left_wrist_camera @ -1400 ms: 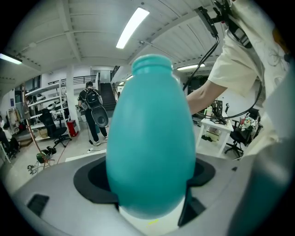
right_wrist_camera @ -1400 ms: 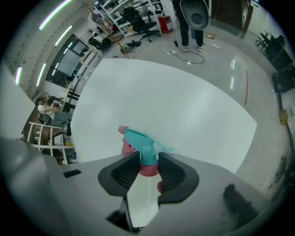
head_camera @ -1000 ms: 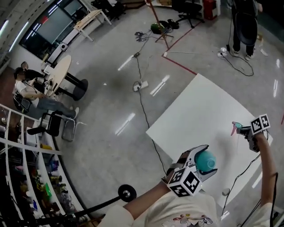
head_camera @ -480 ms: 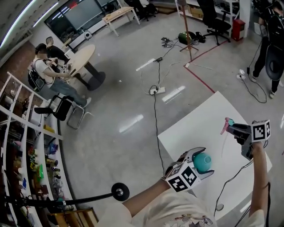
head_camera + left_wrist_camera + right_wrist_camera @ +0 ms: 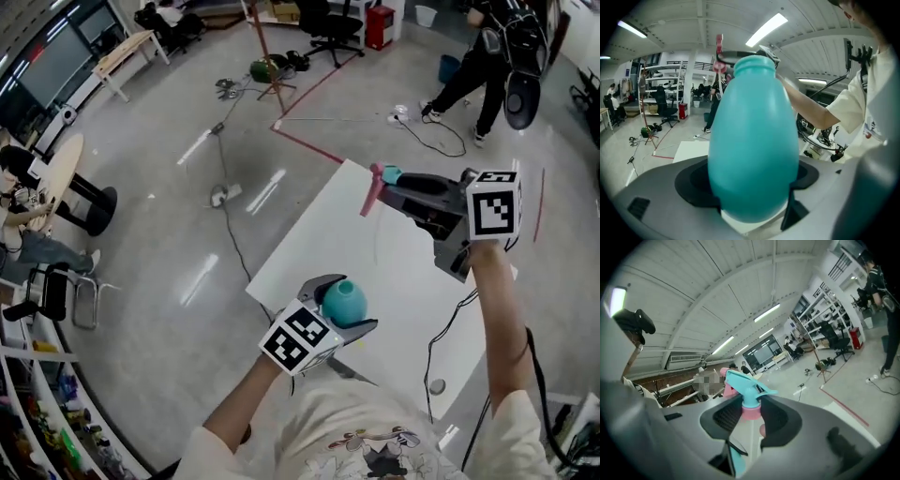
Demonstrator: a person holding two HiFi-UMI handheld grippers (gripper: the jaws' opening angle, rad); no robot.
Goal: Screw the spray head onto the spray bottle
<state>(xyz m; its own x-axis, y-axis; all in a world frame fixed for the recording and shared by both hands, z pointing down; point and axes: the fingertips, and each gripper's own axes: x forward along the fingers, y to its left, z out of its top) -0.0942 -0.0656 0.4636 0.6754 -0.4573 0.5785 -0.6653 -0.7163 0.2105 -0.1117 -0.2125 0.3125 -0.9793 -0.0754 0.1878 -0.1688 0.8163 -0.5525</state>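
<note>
While gripping the teal spray bottle (image 5: 754, 136) in the left hand-held gripper (image 5: 345, 303) and the spray head (image 5: 746, 394) by its pink collar in the right hand-held gripper (image 5: 398, 189), both above the desk (image 5: 375, 262), apart: likely aligning; next, seat collar squarely on neck, then twist.

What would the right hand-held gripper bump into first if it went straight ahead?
Nothing close, it seems. The right hand-held gripper, gripping the pink-and-teal plastic spray head, points over open air toward the far grey floor. The teal egg-shaped bottle sits off that line.
</note>
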